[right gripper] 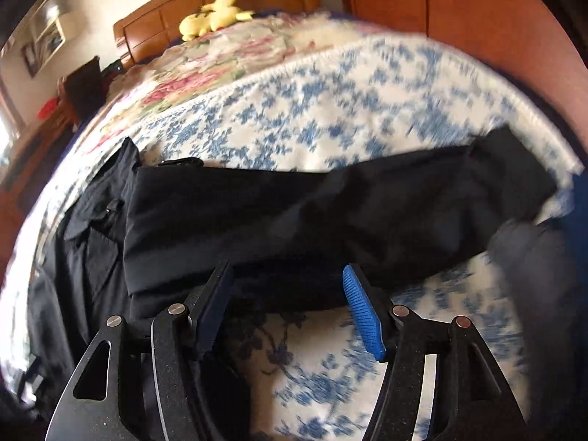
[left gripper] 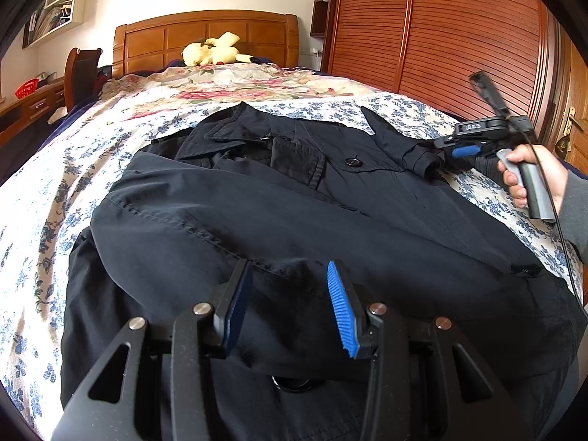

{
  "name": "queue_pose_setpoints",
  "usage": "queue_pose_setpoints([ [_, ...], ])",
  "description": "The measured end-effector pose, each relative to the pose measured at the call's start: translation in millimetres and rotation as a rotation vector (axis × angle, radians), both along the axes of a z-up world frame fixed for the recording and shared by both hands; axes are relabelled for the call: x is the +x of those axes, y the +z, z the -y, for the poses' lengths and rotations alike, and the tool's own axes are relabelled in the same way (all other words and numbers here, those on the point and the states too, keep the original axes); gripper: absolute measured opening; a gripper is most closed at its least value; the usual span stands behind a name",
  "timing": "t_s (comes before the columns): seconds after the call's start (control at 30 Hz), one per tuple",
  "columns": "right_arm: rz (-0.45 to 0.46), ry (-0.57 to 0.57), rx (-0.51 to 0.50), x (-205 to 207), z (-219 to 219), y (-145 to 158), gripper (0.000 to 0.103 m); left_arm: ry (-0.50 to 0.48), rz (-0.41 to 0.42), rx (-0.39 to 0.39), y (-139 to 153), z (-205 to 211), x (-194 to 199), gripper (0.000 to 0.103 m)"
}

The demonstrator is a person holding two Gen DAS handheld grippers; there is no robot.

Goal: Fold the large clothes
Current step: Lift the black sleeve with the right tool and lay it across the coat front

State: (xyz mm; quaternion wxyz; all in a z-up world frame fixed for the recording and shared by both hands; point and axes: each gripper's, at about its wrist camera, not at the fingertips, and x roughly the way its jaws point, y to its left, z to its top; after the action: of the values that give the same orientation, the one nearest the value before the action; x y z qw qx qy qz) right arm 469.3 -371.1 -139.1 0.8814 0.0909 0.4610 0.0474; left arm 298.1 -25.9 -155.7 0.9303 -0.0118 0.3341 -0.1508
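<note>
A large black coat lies spread on the bed with its collar toward the headboard. At the near hem my left gripper has black cloth bunched between its blue pads and is shut on it. In the right wrist view one sleeve stretches out across the blue-flowered sheet. My right gripper stands open at the sleeve's near edge, and its pads do not press the cloth. The left wrist view shows that right gripper beside the sleeve's cuff, held by a hand.
The bed has a blue-flowered sheet, with a pink-flowered quilt farther up. A yellow plush toy lies by the wooden headboard. A slatted wooden wardrobe stands along the right side. A desk and chair stand at the left.
</note>
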Motion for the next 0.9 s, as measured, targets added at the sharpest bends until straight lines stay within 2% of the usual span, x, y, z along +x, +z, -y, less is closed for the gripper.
queue_pose_setpoints([
  [0.03,-0.024,-0.02,0.017,5,3,-7,0.059,0.0,0.0,0.0,0,-1,-1,0.041],
  [0.13,-0.085,-0.034,0.069,11,4,-23,0.041,0.0,-0.001,0.0,0,-1,-1,0.041],
  [0.27,-0.073,-0.048,0.077,15,8,-27,0.002,-0.001,-0.002,0.001,0,-1,0,0.041],
  [0.37,-0.048,-0.038,0.036,15,8,-23,0.0,-0.001,-0.002,0.002,0,-1,0,0.041],
  [0.53,0.05,0.031,-0.006,5,-9,1,0.0,-0.001,-0.002,0.003,0,0,0,0.041],
  [0.67,0.04,0.0,-0.031,-5,-9,6,0.0,-0.001,-0.003,0.001,0,-1,1,0.041],
  [0.73,0.017,-0.038,-0.026,-9,-2,1,0.007,-0.001,-0.003,0.002,0,0,0,0.041],
  [0.77,0.004,-0.056,-0.031,-11,3,-2,0.031,-0.001,-0.002,0.003,0,0,0,0.041],
  [0.8,-0.012,-0.082,-0.028,-13,10,-8,0.062,-0.001,-0.002,0.003,0,0,1,0.041],
  [0.83,-0.022,-0.102,-0.008,-14,17,-13,0.071,-0.001,-0.002,0.004,0,0,0,0.041],
  [0.9,-0.055,-0.157,0.045,-14,38,-26,0.076,-0.001,-0.003,0.003,0,1,0,0.041],
])
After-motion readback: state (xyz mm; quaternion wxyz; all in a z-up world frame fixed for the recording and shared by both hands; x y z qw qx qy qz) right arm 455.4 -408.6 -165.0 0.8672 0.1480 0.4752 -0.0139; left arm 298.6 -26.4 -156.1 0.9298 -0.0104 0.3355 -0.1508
